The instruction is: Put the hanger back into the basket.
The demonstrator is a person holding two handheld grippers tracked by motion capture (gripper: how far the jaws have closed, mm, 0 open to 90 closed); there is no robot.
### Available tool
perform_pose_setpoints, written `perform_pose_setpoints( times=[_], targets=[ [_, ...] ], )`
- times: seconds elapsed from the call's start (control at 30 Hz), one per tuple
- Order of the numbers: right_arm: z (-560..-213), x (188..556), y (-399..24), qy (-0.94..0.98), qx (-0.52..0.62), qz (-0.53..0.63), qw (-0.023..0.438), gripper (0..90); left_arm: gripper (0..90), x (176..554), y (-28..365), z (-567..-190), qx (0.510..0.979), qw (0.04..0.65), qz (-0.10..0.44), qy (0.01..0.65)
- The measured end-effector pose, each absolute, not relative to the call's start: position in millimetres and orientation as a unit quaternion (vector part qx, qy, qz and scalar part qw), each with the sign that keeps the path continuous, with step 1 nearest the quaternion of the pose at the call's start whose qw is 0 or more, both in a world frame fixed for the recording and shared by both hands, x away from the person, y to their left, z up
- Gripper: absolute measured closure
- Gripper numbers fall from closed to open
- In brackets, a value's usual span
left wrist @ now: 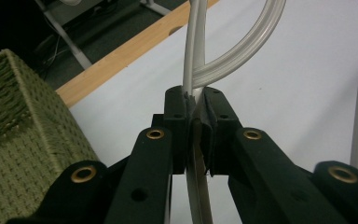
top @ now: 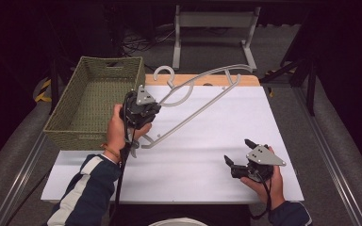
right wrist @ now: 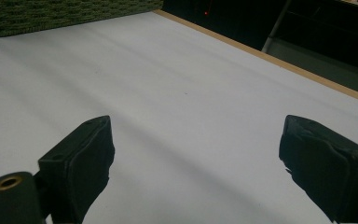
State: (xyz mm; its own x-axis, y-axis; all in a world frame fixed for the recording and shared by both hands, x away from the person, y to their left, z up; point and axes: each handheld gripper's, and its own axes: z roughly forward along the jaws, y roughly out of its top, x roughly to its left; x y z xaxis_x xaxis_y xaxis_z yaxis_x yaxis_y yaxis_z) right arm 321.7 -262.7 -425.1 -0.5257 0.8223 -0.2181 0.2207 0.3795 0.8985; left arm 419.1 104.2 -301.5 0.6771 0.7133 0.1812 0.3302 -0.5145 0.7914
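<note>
Pale grey plastic hanger (top: 195,96), light, stiff, likely slick, lifted aslant over the white table (top: 207,155) right of the woven basket (top: 87,101), pinched near its hook by the left gripper (top: 143,110); right gripper (top: 238,157) gapes empty, near right.

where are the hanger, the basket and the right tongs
hanger (top: 195,109), high view, on its long straight bar
basket (top: 67,102), high view, on its left woven wall
right tongs (top: 238,154), high view, midway between the open tips
</note>
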Motion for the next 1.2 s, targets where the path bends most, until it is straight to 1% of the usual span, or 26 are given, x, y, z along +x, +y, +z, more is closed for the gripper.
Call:
perform_pose_setpoints(
  times=[0.33, 0.6, 1.2],
  targets=[
    [-425.7, 321.9, -261.9, 0.758, 0.345, 0.437, 0.342, 10.5, 81.8, 423.6, 126.8, -285.9, 0.822, 0.388, 0.255, 0.330],
    [-425.7, 323.4, -263.4, 0.755, 0.349, 0.438, 0.340, 10.5, 81.8, 431.9, 148.2, -277.1, 0.822, 0.372, 0.265, 0.341],
    [-425.9, 323.2, -262.6, 0.754, 0.353, 0.440, 0.336, 10.5, 81.8, 456.9, 193.5, -277.5, 0.812, 0.355, 0.286, 0.365]
  ],
)
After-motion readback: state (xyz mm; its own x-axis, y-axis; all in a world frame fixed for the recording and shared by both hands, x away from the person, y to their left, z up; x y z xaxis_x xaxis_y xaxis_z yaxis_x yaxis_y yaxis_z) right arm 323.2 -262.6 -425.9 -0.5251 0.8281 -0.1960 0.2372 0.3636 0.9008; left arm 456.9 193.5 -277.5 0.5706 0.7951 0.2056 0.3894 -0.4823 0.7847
